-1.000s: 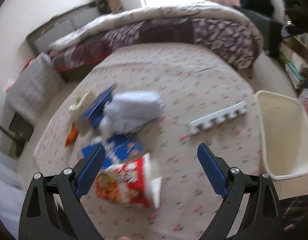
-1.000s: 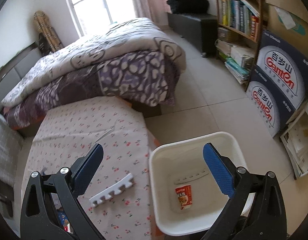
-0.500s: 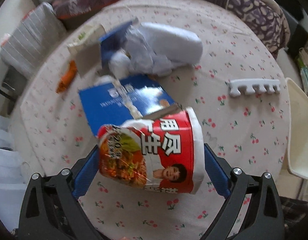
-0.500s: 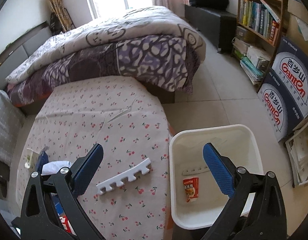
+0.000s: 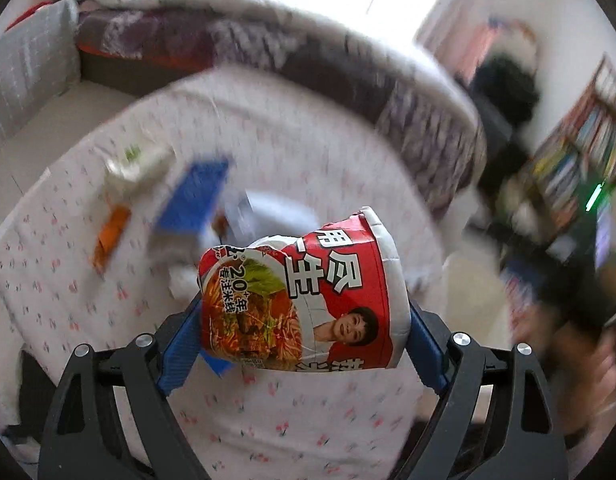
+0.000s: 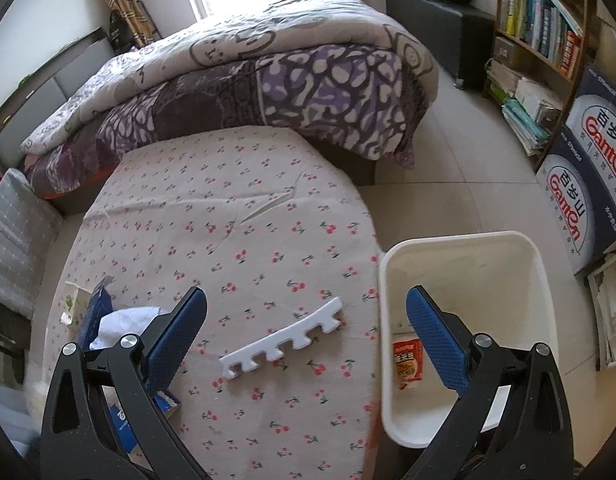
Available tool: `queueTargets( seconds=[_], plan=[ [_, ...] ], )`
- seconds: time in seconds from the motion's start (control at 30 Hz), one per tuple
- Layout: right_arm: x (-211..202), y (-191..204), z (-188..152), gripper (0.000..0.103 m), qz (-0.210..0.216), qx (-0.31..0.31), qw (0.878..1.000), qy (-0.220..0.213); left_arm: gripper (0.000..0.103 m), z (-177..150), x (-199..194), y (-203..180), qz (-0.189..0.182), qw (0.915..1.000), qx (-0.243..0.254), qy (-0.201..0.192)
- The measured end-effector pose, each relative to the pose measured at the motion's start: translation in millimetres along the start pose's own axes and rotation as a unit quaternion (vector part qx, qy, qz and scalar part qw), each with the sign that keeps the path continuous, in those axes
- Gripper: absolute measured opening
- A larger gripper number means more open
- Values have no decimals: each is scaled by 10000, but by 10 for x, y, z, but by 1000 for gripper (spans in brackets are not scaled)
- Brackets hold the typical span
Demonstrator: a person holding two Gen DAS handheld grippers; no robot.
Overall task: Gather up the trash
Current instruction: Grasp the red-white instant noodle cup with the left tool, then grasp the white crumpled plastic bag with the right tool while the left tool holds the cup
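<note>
the left tool [image 5: 304, 336] is clamped on a crumpled noodle cup [image 5: 304, 296] above the worktop [image 6: 236, 216]; the right tool [image 6: 306, 332] hangs apart over the worktop's edge beside the white bin [image 6: 539, 280].

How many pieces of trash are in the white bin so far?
1. A single red sachet lies on the floor of the white bin, near its left wall. The right tongs cover part of the bin, so something may be hidden.

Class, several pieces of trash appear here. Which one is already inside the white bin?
The small red sachet lying alone on the white bin's floor. The crushed noodle cup is clamped in the left tongs.
</note>
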State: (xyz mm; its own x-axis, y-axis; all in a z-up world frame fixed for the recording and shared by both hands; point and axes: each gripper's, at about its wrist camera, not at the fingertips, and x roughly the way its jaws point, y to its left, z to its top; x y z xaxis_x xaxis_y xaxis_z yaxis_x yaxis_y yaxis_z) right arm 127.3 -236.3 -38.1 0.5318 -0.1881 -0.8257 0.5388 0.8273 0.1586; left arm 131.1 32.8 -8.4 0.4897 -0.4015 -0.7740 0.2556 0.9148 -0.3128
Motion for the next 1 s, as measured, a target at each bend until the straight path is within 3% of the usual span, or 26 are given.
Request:
queueTargets(
  seconds=[0.1,0.23,0.33,0.47,0.53,0.77,0.9,1.0],
  plan=[
    [43,199,-64,96,62,-258,9996,52,85,197,-300,227,-10,9978,-369,-550],
    [137,552,-267,96,294,-667,9967,343,85,290,-449,474,321,9934,-667,-877],
    [225,850,-431,96,577,-838,9930,607,85,322,-442,622,463,9915,-826,-889],
    [248,1250,-520,96,716,-1324,9884,214,85,332,-453,777,546,9902,-954,-857],
    [263,1467,-598,96,748,-1820,9804,79,85,335,-491,854,597,9893,-1007,-874],
    [515,1841,-770,96,465,-2925,9551,-91,85,351,-484,1085,565,9878,-1197,-822],
    [733,1916,-780,96,702,-3215,9441,216,85,351,-438,1129,564,9887,-1189,-717],
    [860,1911,-764,96,1000,-3081,9448,499,85,348,-391,1145,621,9893,-1140,-664]
  ],
)
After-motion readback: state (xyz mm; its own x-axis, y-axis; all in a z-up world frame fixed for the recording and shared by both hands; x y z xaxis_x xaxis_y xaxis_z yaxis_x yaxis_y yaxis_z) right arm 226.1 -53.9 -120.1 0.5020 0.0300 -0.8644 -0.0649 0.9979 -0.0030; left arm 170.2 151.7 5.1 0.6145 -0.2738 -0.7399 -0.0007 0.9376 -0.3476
